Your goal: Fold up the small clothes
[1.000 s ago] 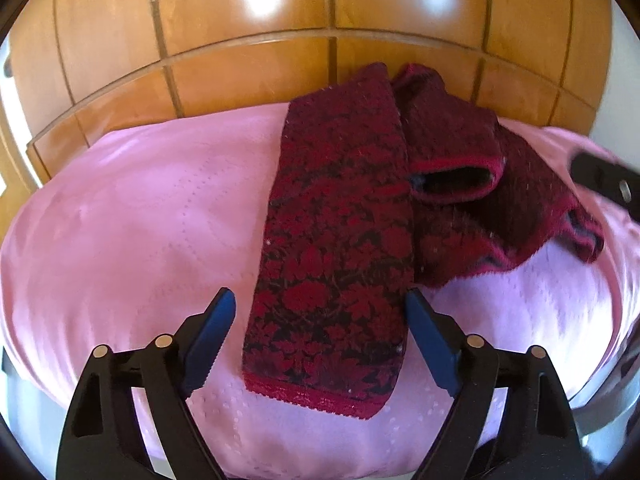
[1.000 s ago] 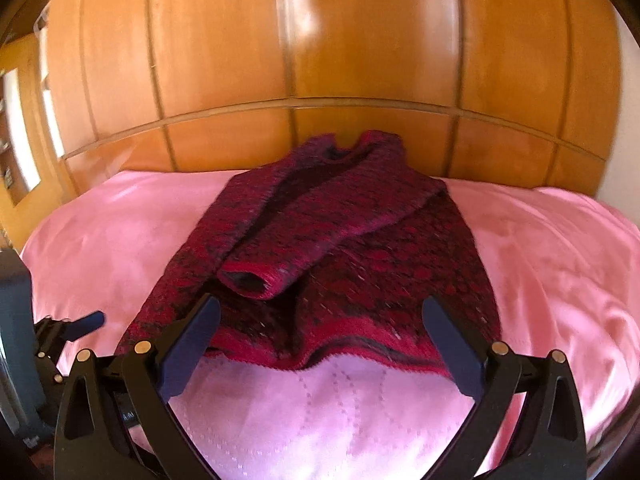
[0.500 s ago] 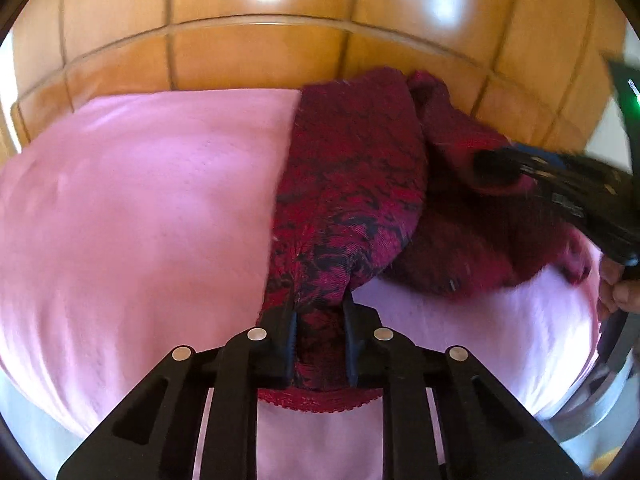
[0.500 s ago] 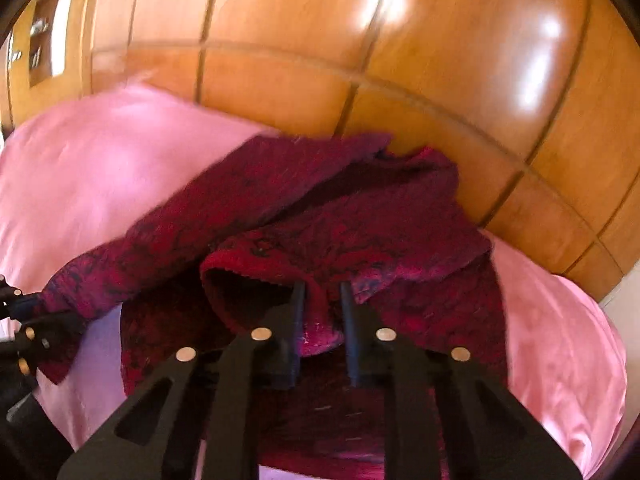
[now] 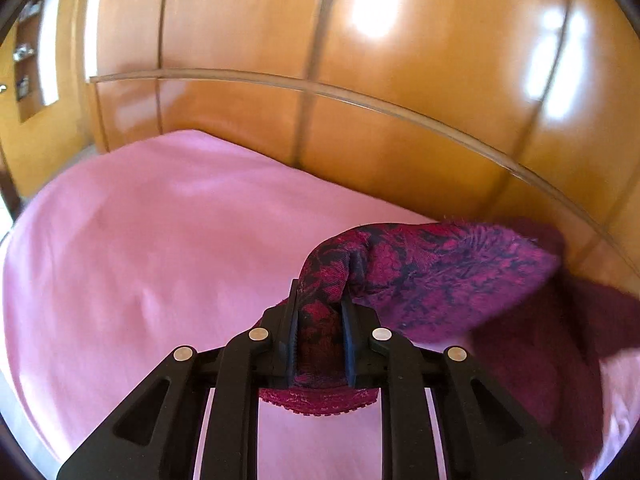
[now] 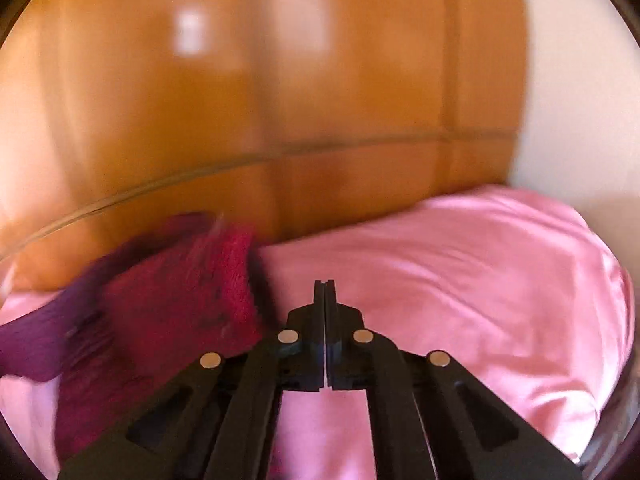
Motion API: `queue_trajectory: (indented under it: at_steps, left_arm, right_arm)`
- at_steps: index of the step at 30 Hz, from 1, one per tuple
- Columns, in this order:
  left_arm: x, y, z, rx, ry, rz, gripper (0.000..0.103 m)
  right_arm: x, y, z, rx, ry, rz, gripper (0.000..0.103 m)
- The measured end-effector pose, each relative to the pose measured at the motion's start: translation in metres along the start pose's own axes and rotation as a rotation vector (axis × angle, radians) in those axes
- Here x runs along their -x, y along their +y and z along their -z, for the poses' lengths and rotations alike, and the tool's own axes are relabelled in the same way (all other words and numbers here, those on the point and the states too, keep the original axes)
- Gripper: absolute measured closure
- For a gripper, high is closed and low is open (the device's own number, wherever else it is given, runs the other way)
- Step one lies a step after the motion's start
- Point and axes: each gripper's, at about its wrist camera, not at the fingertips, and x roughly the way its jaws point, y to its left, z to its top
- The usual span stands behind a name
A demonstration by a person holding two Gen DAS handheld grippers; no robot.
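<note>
A dark red knitted sweater [image 5: 440,276] with a black flower pattern lies on a pink bedcover [image 5: 160,240]. My left gripper [image 5: 320,292] is shut on a bunched fold near its hem. The lacy hem edge hangs below the jaws, and the cloth stretches from them to the right. In the right wrist view the sweater [image 6: 180,300] is a blurred heap at the left, apart from my right gripper [image 6: 324,284]. That gripper is shut over bare bedcover [image 6: 460,280], its jaws pressed together with nothing between them.
A glossy wooden panelled wall [image 5: 360,120] rises right behind the bed; it also fills the top of the right wrist view as wooden wall [image 6: 240,100]. A pale wall [image 6: 580,100] stands at the far right. The right wrist view is motion-blurred.
Both grippers went from wide open to shut. The left took the sweater's hem fold and drew it up and sideways. The right closed on the sleeve cuff, then swung right without it.
</note>
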Motion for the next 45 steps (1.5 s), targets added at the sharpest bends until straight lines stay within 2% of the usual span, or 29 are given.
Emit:
queue_trajectory:
  at_steps: [2,4,7,8,9,10,11,12,13,16,19,20,22,24,26,27,29,33,34,35,38,40,42,44,45]
  left_arm:
    - [-0.022,0.005,-0.019,0.008,0.003,-0.059,0.087]
    - [-0.045,0.011,-0.039,0.007,0.008,-0.147,0.087]
    - [-0.069,0.021,-0.054,0.037,0.041,-0.248,0.083]
    - [-0.071,0.025,-0.056,0.056,0.043,-0.293,0.076]
    - [-0.068,0.026,-0.056,0.067,0.029,-0.302,0.066]
    - [-0.062,0.026,-0.055,0.075,0.006,-0.291,0.061]
    - [-0.056,0.024,-0.052,0.078,-0.015,-0.274,0.049]
    - [-0.047,0.023,-0.047,0.081,-0.037,-0.266,0.039]
    - [-0.040,0.021,-0.041,0.085,-0.051,-0.251,0.037]
    - [-0.027,0.015,-0.018,0.078,-0.040,-0.140,0.036]
    - [-0.014,-0.001,0.015,0.071,0.014,-0.002,0.036]
    - [-0.012,-0.006,0.029,0.066,0.044,0.046,0.036]
    - [-0.010,-0.015,0.051,0.057,0.101,0.123,0.036]
    - [-0.008,-0.025,0.071,0.053,0.152,0.190,0.036]
    - [-0.005,-0.039,0.090,0.041,0.205,0.266,0.036]
    - [-0.005,-0.043,0.094,0.039,0.217,0.293,0.036]
    - [-0.007,-0.055,0.106,0.029,0.253,0.354,0.036]
    - [-0.019,-0.069,0.124,0.082,0.332,0.476,0.032]
    - [-0.021,-0.073,0.128,0.094,0.345,0.502,0.032]
    - [-0.023,-0.075,0.131,0.102,0.355,0.525,0.032]
    - [-0.029,-0.083,0.137,0.151,0.395,0.619,0.032]
    - [-0.032,-0.091,0.141,0.177,0.411,0.664,0.032]
    - [-0.031,-0.098,0.143,0.178,0.418,0.690,0.032]
    - [-0.029,-0.105,0.143,0.174,0.430,0.719,0.034]
    - [-0.029,-0.110,0.144,0.167,0.438,0.729,0.038]
  right_arm:
    - [-0.032,-0.031,-0.009,-0.065,0.056,0.080,0.103]
    - [-0.048,-0.053,-0.011,-0.085,0.077,0.159,0.103]
    - [-0.064,-0.072,-0.009,-0.137,0.119,0.202,0.103]
    - [-0.062,-0.075,-0.007,-0.141,0.123,0.203,0.098]
    - [-0.059,-0.075,-0.004,-0.141,0.127,0.192,0.096]
    - [-0.059,-0.076,-0.004,-0.143,0.133,0.176,0.075]
    - [-0.054,-0.076,0.000,-0.146,0.138,0.135,0.049]
    - [-0.048,-0.073,0.005,-0.143,0.134,0.108,0.044]
    - [-0.039,-0.064,0.012,-0.125,0.131,0.073,0.043]
    - [-0.032,-0.041,0.028,-0.096,0.165,-0.083,0.030]
    - [-0.008,0.011,0.050,0.035,0.163,-0.213,0.025]
    - [-0.005,0.035,0.061,0.095,0.212,-0.304,0.025]
    - [-0.010,0.071,0.078,0.116,0.343,-0.496,0.025]
    - [-0.021,0.097,0.088,0.134,0.433,-0.595,0.025]
    - [-0.045,0.118,0.090,0.084,0.508,-0.665,0.026]
    - [-0.052,0.121,0.087,0.064,0.502,-0.662,0.027]
    - [-0.074,0.114,0.063,-0.037,0.422,-0.587,0.027]
    - [-0.094,0.061,0.022,-0.230,0.229,-0.257,0.027]
    - [-0.093,0.050,0.018,-0.249,0.217,-0.202,0.025]
    - [-0.090,0.038,0.016,-0.265,0.215,-0.182,0.026]
    - [-0.067,0.014,0.030,-0.231,0.233,-0.193,0.023]
    - [-0.056,0.010,0.048,-0.195,0.283,-0.237,0.023]
    - [-0.047,0.006,0.076,-0.190,0.367,-0.318,0.025]
    - [-0.039,0.009,0.107,-0.186,0.457,-0.387,0.035]
    - [-0.034,0.011,0.120,-0.188,0.482,-0.416,0.038]
